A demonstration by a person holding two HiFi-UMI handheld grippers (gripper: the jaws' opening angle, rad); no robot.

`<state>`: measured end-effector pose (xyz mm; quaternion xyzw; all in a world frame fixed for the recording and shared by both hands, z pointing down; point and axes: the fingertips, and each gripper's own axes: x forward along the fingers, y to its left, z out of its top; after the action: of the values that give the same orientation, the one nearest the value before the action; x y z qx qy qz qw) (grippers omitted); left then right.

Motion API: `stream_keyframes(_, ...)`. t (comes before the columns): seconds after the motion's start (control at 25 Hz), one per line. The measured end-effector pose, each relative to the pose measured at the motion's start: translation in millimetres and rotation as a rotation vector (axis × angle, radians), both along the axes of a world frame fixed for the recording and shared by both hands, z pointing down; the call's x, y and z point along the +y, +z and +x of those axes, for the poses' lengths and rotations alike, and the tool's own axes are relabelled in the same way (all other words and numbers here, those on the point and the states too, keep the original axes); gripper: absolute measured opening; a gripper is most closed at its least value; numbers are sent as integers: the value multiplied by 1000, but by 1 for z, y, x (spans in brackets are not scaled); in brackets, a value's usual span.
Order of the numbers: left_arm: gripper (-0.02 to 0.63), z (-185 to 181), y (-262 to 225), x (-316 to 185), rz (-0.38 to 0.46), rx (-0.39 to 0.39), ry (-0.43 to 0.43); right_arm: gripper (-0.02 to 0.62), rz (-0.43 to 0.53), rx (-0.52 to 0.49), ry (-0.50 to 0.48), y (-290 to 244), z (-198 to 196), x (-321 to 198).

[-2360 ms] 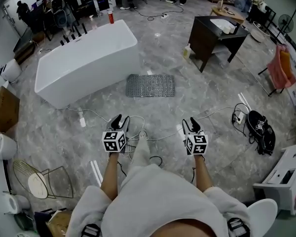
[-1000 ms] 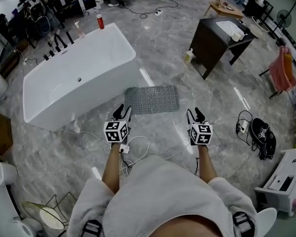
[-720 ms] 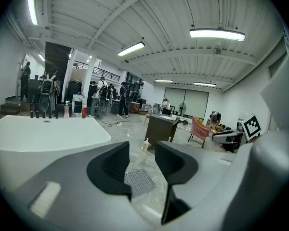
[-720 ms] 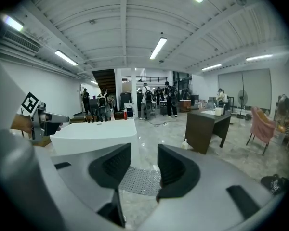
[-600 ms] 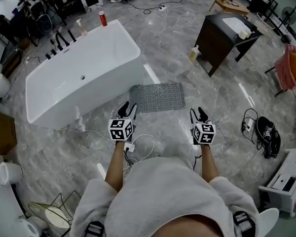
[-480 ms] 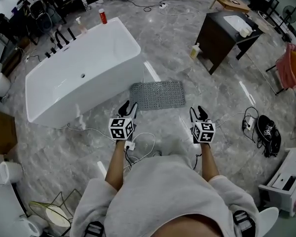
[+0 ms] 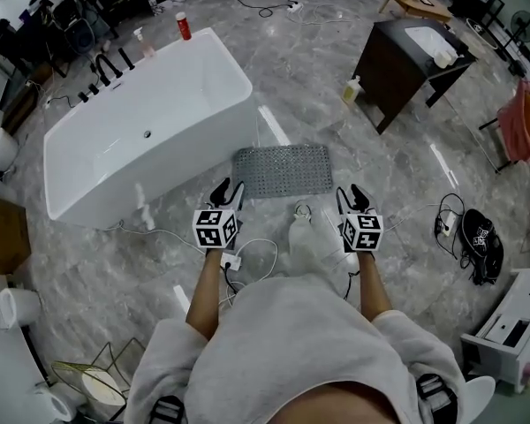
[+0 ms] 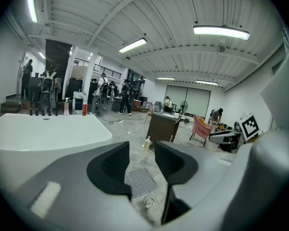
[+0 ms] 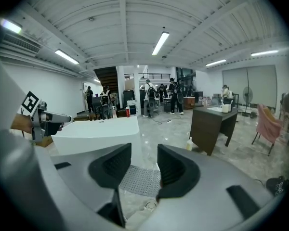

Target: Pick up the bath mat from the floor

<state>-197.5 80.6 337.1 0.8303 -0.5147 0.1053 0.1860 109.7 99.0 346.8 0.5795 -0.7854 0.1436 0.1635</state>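
A grey studded bath mat (image 7: 283, 170) lies flat on the marble floor beside the white bathtub (image 7: 141, 131). In the left gripper view the mat (image 8: 140, 182) shows between the jaws, and in the right gripper view the mat (image 9: 142, 180) does too. My left gripper (image 7: 229, 190) hovers open just short of the mat's near left corner, well above the floor. My right gripper (image 7: 351, 194) is open too, off the mat's near right corner. Nothing sits between either pair of jaws. A white-shoed foot (image 7: 307, 237) stands between the grippers, short of the mat.
A dark vanity cabinet (image 7: 405, 64) stands at the back right with a bottle (image 7: 352, 88) at its foot. White cables and a plug (image 7: 231, 261) lie on the floor under my left arm. A black bag (image 7: 477, 246) and a power strip lie at the right.
I have walked closer to the mat, which now lies just beyond both grippers. A white-shoed foot has stepped forward between them. Both grippers stay open.
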Motion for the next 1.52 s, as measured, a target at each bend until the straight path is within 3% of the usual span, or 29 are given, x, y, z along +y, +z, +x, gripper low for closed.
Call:
stream_keyframes(0.4,173,20,9,-83,-31,-27,-21,175,-21,-17,-18,11,25,-87)
stream_keyframes(1.04,173,58,8,-264,-76,-36,-131,176,-60,-6,-99,8,82,-292)
stream_keyframes(1.52,173,54,25,-330,-133,-87,-191,176,-98,-9,-156,30,99,-387)
